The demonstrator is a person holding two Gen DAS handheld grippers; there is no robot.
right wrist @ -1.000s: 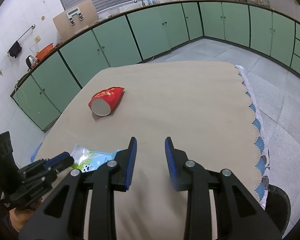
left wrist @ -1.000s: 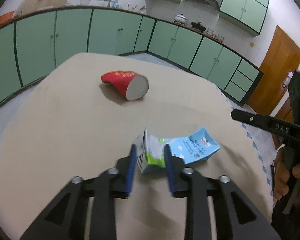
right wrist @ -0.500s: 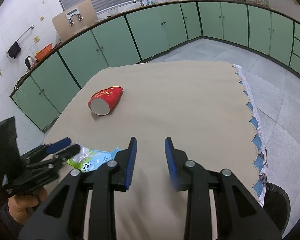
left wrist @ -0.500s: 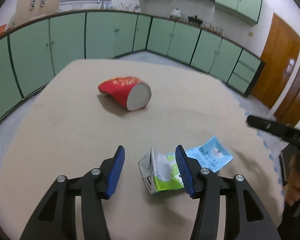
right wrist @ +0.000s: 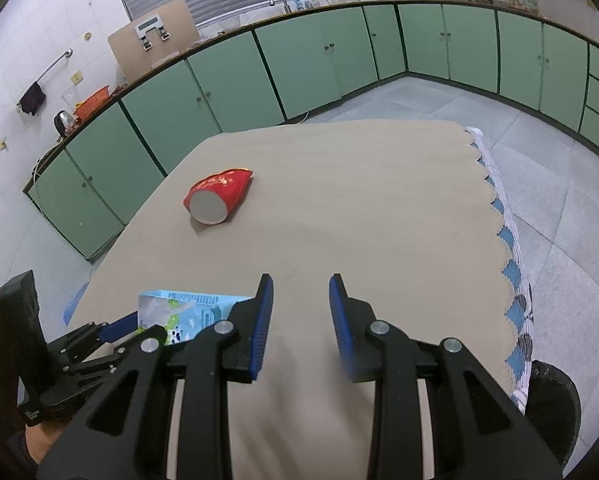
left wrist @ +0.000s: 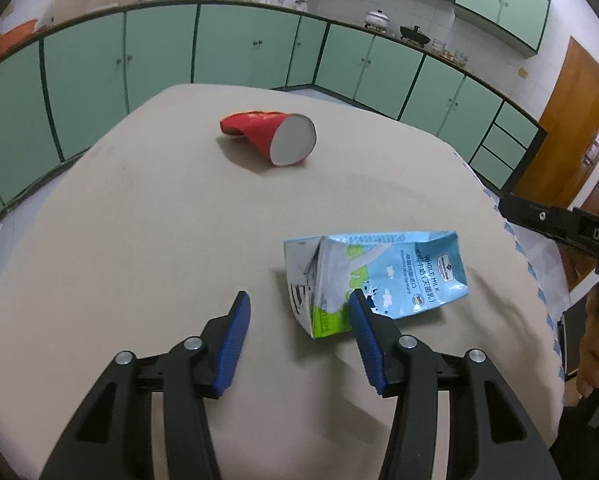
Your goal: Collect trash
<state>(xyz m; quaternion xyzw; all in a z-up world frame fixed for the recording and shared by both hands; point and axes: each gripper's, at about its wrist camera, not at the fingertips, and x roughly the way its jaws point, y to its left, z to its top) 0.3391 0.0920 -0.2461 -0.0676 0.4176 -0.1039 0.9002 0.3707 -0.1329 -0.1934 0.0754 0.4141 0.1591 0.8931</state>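
A crushed blue and green milk carton (left wrist: 373, 276) lies flat on the beige table (left wrist: 139, 240). My left gripper (left wrist: 299, 308) is open and empty just above the table; its right finger sits over the carton's near corner and most of the carton lies right of the gap. A crushed red paper cup (left wrist: 273, 136) lies on its side farther back. My right gripper (right wrist: 301, 300) is open and empty over bare table, with the carton (right wrist: 183, 312) to its left and the cup (right wrist: 217, 196) farther off.
A black trash bin (right wrist: 555, 404) stands on the floor below the table's right edge. Green cabinets (left wrist: 219, 52) line the walls. The right gripper's body (left wrist: 571, 228) shows at the right edge of the left wrist view.
My left gripper opened wide and let go of the milk carton, which now lies on the table. The gripper shifted a little left. The right gripper barely moved.
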